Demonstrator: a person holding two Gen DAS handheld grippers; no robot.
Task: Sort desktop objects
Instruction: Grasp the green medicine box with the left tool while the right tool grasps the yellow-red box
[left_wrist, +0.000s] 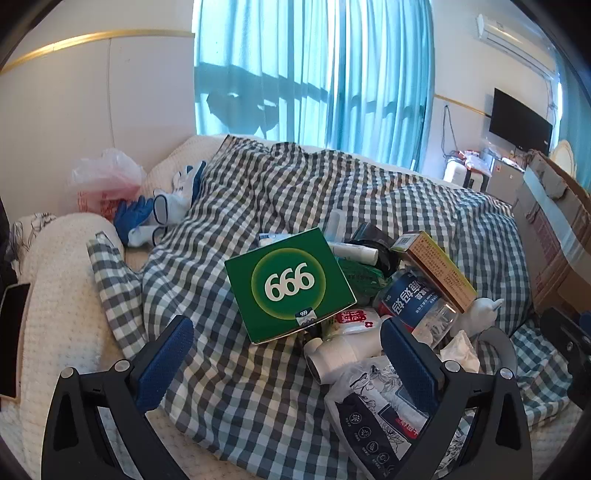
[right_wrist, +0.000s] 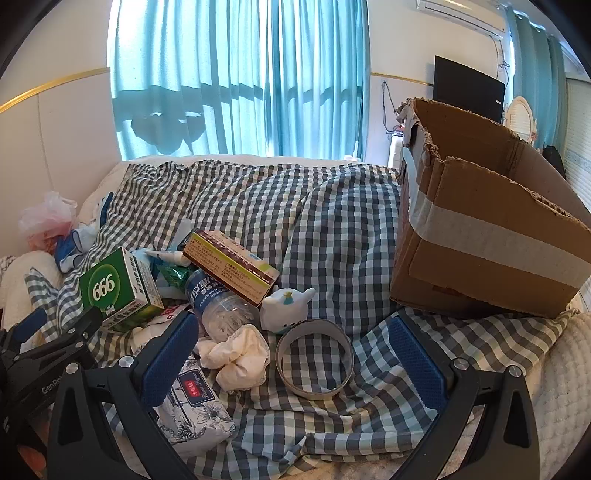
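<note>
A pile of objects lies on a checked cloth. A green box marked 999 lies on top; it also shows in the right wrist view. Beside it are a brown medicine box, a clear bottle with a blue label, a white figurine, crumpled tissue, a tape ring and a flower-printed tissue pack. My left gripper is open, just short of the green box. My right gripper is open, with the tape ring and tissue between its fingers.
An open cardboard box with a tape band stands at the right on the cloth. Blue and white gloves and a pink plastic bag lie at the far left. A phone lies at the left edge. A white bottle lies by the left gripper.
</note>
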